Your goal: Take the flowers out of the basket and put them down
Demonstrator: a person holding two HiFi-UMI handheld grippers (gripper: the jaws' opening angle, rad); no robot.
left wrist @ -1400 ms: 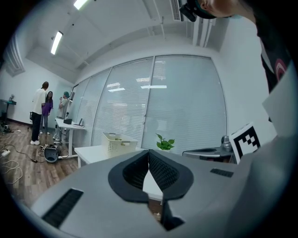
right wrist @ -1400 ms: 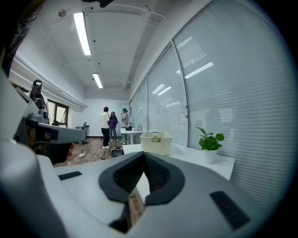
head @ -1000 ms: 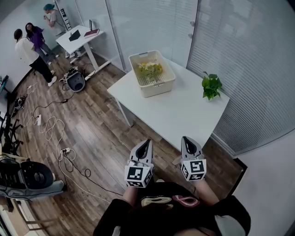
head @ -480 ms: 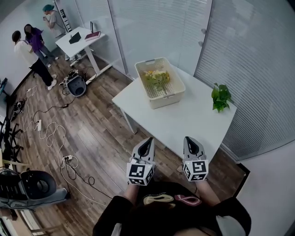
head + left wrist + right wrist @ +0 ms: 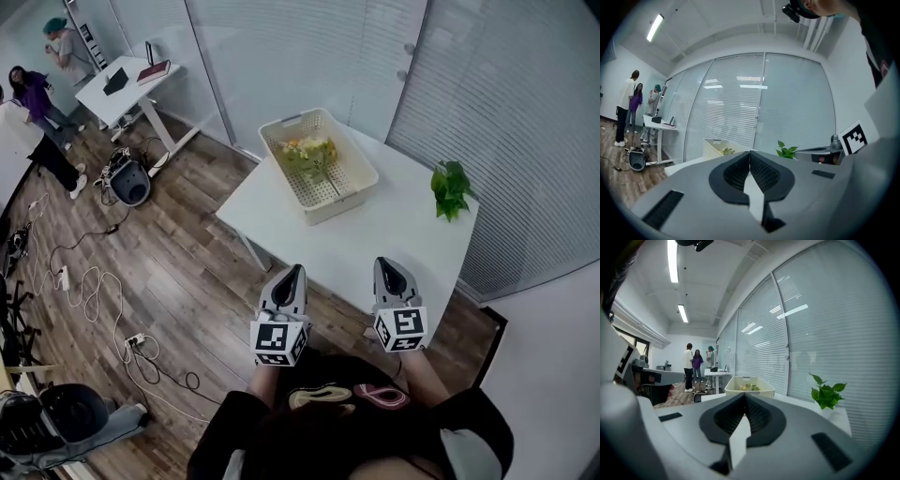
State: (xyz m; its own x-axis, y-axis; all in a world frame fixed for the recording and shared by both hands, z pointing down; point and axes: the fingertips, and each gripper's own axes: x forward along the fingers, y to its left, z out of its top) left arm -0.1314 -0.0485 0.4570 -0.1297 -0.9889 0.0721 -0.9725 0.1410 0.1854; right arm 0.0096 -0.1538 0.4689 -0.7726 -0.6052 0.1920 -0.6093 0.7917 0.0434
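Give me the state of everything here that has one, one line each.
left tongs, shut, empty.
right tongs, shut, empty.
basket, upright on the table, not yet emptied.
flowers, lying in the basket, not yet taken out.
plant, upright on the table, apart from the basket.

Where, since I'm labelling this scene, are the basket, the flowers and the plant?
basket (image 5: 330,186), head view, its bare bottom.
flowers (image 5: 309,150), head view, middle of the bunch.
plant (image 5: 450,186), head view, its leaves.
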